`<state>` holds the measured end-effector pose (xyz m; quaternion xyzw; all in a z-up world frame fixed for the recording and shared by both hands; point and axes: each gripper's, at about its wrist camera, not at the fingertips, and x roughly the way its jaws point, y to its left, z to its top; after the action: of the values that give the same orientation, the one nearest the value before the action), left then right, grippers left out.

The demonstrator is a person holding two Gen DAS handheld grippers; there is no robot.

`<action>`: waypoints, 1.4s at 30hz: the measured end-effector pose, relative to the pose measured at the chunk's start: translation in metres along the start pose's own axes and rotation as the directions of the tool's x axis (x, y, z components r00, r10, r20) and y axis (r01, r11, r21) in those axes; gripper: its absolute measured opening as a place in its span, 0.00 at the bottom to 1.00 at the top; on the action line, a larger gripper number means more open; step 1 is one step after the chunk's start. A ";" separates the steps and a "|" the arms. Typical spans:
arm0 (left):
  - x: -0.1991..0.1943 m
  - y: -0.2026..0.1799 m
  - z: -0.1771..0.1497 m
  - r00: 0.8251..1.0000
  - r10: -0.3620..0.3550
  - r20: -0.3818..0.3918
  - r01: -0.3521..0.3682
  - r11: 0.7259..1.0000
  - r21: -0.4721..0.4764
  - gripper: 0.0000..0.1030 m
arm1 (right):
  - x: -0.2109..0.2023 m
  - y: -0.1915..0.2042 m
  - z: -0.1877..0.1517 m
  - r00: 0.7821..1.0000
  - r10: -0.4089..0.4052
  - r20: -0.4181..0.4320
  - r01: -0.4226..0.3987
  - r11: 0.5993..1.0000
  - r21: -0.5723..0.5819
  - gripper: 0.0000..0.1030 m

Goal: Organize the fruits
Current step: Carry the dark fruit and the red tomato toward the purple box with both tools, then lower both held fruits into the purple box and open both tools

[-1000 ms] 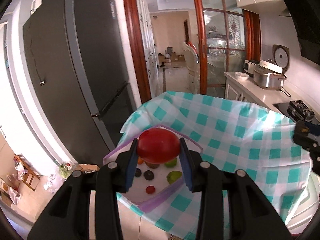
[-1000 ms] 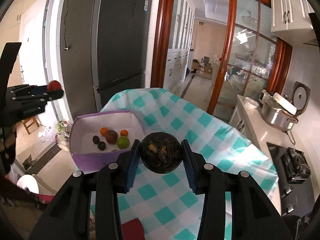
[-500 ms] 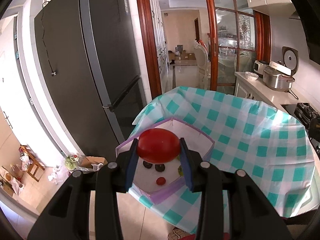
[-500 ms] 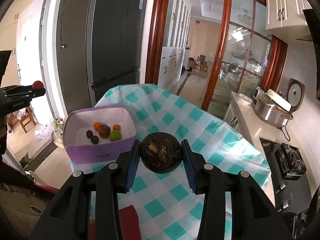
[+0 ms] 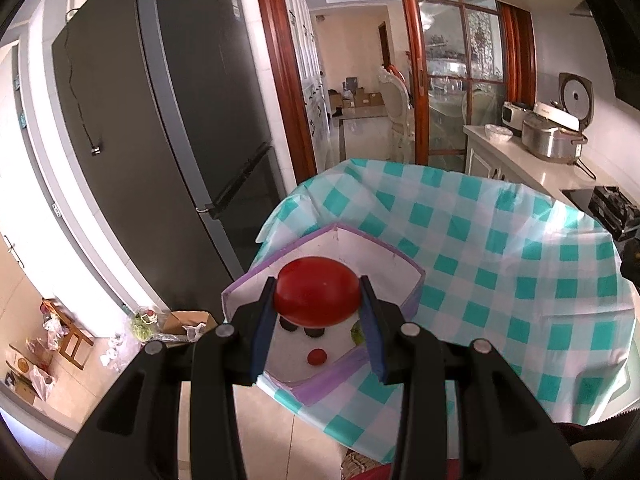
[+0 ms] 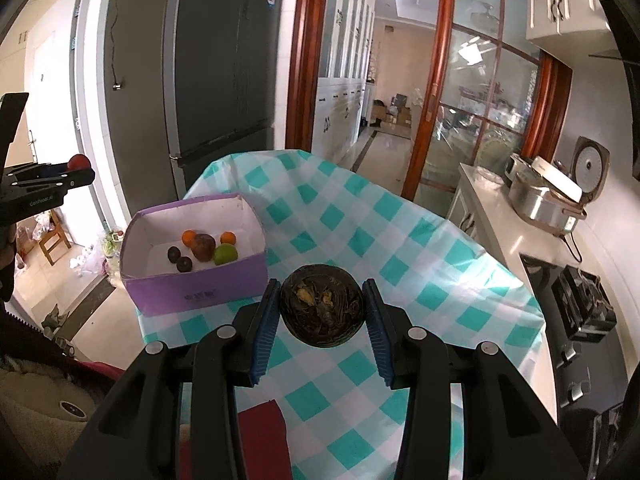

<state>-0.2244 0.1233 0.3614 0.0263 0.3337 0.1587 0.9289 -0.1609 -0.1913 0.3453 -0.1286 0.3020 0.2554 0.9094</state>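
A home kitchen opening onto a dining room

A tall dark refrigerator (image 6: 192,80) stands against the wall, white upper cabinets (image 6: 560,0) hang on the right, and a white counter (image 6: 504,216) carries a rice cooker (image 6: 588,176) and a steel pot (image 6: 536,200), with a black stove (image 6: 580,304) beside it. A glazed door in a red wooden frame (image 6: 480,92) leads to further rooms. A table under a teal checked cloth (image 6: 400,240) fills the middle.
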 end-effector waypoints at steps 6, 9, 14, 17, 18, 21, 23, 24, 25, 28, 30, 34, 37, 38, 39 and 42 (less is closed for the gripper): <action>0.015 -0.010 0.002 1.000 -0.013 -0.025 0.014 1.000 0.027 0.39 | 0.007 -0.007 -0.005 1.000 -0.011 -0.028 0.011 1.000 0.017 0.40; 0.022 -0.013 0.002 0.999 -0.019 -0.038 0.020 0.999 0.038 0.39 | 0.011 -0.008 -0.005 0.999 -0.013 -0.038 0.013 1.000 0.022 0.40; 0.035 -0.015 0.001 0.998 -0.022 -0.062 0.025 0.998 0.050 0.39 | 0.021 -0.008 -0.005 0.998 -0.009 -0.061 0.010 1.000 0.022 0.40; 0.043 -0.014 0.000 0.997 -0.022 -0.079 0.026 0.998 0.055 0.39 | 0.030 -0.005 -0.003 0.997 -0.005 -0.077 0.006 1.000 0.021 0.40; 0.046 -0.014 -0.001 0.996 -0.023 -0.086 0.028 0.998 0.054 0.39 | 0.032 -0.004 -0.003 0.997 -0.002 -0.082 0.004 1.000 0.020 0.40; 0.058 -0.011 -0.004 0.993 -0.026 -0.116 0.032 0.998 0.054 0.39 | 0.042 0.002 -0.002 0.994 0.010 -0.104 -0.008 1.000 0.015 0.40; 0.066 -0.008 -0.007 0.990 -0.028 -0.137 0.035 0.998 0.052 0.39 | 0.051 0.007 -0.002 0.992 0.021 -0.125 -0.020 1.000 0.012 0.40; 0.070 -0.007 -0.009 0.989 -0.027 -0.147 0.035 0.998 0.051 0.39 | 0.057 0.010 -0.002 0.990 0.028 -0.139 -0.027 1.000 0.010 0.40; 0.076 -0.005 -0.011 0.987 -0.028 -0.161 0.036 0.998 0.051 0.39 | 0.061 0.013 -0.002 0.989 0.032 -0.147 -0.031 0.999 0.009 0.40; 0.093 -0.001 -0.017 0.980 -0.029 -0.198 0.040 0.998 0.049 0.39 | 0.078 0.023 -0.001 0.981 0.051 -0.185 -0.053 0.999 -0.004 0.41; 0.103 0.001 -0.020 0.975 -0.030 -0.219 0.041 0.998 0.048 0.39 | 0.091 0.032 0.001 0.975 0.068 -0.211 -0.073 0.997 -0.016 0.40; 0.130 0.010 -0.028 0.963 -0.032 -0.269 0.044 0.998 0.039 0.39 | 0.119 0.050 0.010 0.963 0.097 -0.250 -0.112 0.993 -0.045 0.40; 0.152 0.021 -0.034 0.949 -0.038 -0.313 0.043 0.999 0.008 0.39 | 0.144 0.067 0.020 0.952 0.134 -0.275 -0.157 0.986 -0.062 0.40; 0.163 0.027 -0.038 0.942 -0.043 -0.333 0.041 0.999 -0.012 0.39 | 0.153 0.073 0.024 0.948 0.146 -0.282 -0.172 0.983 -0.070 0.40; 0.168 0.030 -0.040 0.937 -0.046 -0.345 0.040 0.999 -0.024 0.39 | 0.162 0.079 0.028 0.944 0.155 -0.291 -0.185 0.980 -0.079 0.40; 0.198 0.047 -0.048 0.912 -0.078 -0.403 0.043 0.995 -0.095 0.39 | 0.196 0.102 0.043 0.929 0.193 -0.317 -0.234 0.967 -0.098 0.40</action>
<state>-0.1233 0.2268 0.2107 -0.0567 0.5131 0.1459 0.8440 -0.0607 -0.0128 0.2505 -0.1937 0.4329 0.3497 0.8080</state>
